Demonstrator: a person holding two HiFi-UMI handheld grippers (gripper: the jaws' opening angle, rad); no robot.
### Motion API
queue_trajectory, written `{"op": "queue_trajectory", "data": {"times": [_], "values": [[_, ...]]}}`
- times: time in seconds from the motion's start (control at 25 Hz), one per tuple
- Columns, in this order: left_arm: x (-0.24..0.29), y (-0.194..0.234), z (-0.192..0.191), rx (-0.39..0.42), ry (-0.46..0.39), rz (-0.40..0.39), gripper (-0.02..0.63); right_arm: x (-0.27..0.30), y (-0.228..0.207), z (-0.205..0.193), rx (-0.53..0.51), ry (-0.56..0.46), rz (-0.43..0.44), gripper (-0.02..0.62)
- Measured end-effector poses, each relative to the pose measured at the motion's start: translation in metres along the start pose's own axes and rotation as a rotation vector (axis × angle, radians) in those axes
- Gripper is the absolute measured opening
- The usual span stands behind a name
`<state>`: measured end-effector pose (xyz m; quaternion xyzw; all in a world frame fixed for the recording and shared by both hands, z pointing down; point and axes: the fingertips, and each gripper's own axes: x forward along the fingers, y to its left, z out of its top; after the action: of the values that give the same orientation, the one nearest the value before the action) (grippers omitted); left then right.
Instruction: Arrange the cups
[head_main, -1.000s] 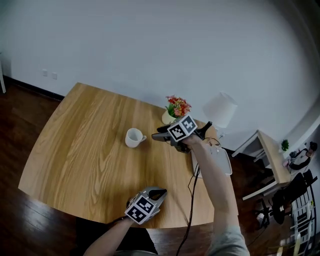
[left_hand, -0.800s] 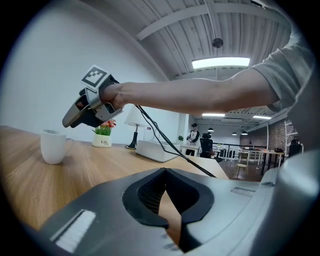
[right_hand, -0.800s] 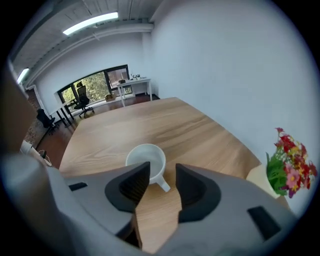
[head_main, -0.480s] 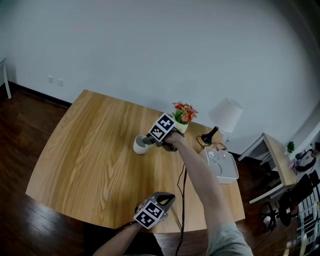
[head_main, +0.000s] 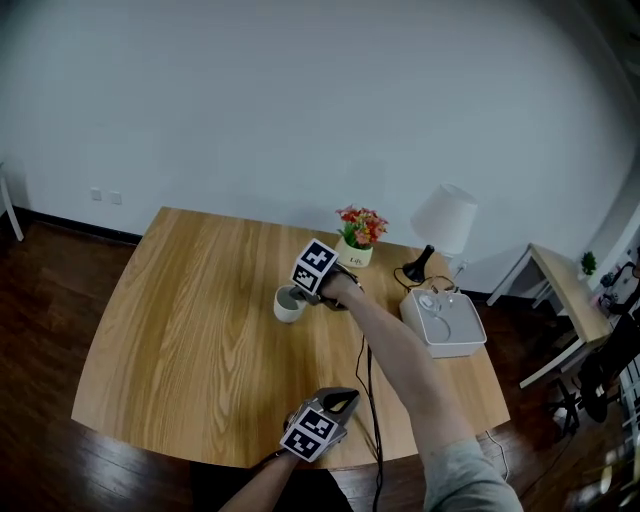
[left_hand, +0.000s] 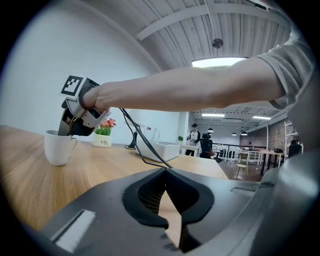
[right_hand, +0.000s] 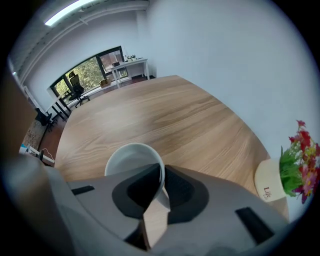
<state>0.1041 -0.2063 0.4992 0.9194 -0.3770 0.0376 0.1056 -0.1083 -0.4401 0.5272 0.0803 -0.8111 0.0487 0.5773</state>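
Left hand-held gripper (left_hand: 169, 225), "Life" pot (left_hand: 103, 142) beyond

Table (head_main: 180, 330) pale wood, visible grain, matt; cup (head_main: 288, 305) white glazed ceramic, smooth; floor (head_main: 45, 262) dark wood.

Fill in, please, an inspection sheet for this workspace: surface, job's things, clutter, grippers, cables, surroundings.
Surface: wooden table, no spills seen.
Job's things: one white cup, upright, near the table's middle; no second cup seen.
Clutter: flower pot, lamp and white box toward the far right side.
Grippers: right gripper points down, jaws closing on the cup's wall, one inside the rim, one outside; left gripper at the near edge, jaws together, nothing between them.
Cables: black cable runs beside the right arm; thin wires lie by the white box.
Surroundings: white wall, dark floor, small desk at the right.
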Motion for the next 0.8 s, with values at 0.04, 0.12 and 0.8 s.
{"op": "queue_trajectory", "data": {"times": [0.04, 0.12, 0.8], "values": [[-0.001, 0.0, 0.0, 0.0, 0.001, -0.002, 0.009, -0.003, 0.001, -0.006, 0.007, -0.002, 0.001, 0.038], [-0.004, 0.0, -0.001, 0.001, 0.004, -0.001, 0.009, -0.014, 0.003, -0.018, 0.031, -0.023, 0.013, 0.038], [-0.004, 0.005, -0.007, 0.027, 0.015, -0.001, 0.009, -0.261, -0.08, -0.319, 0.485, -0.021, -0.211, 0.04]]}}
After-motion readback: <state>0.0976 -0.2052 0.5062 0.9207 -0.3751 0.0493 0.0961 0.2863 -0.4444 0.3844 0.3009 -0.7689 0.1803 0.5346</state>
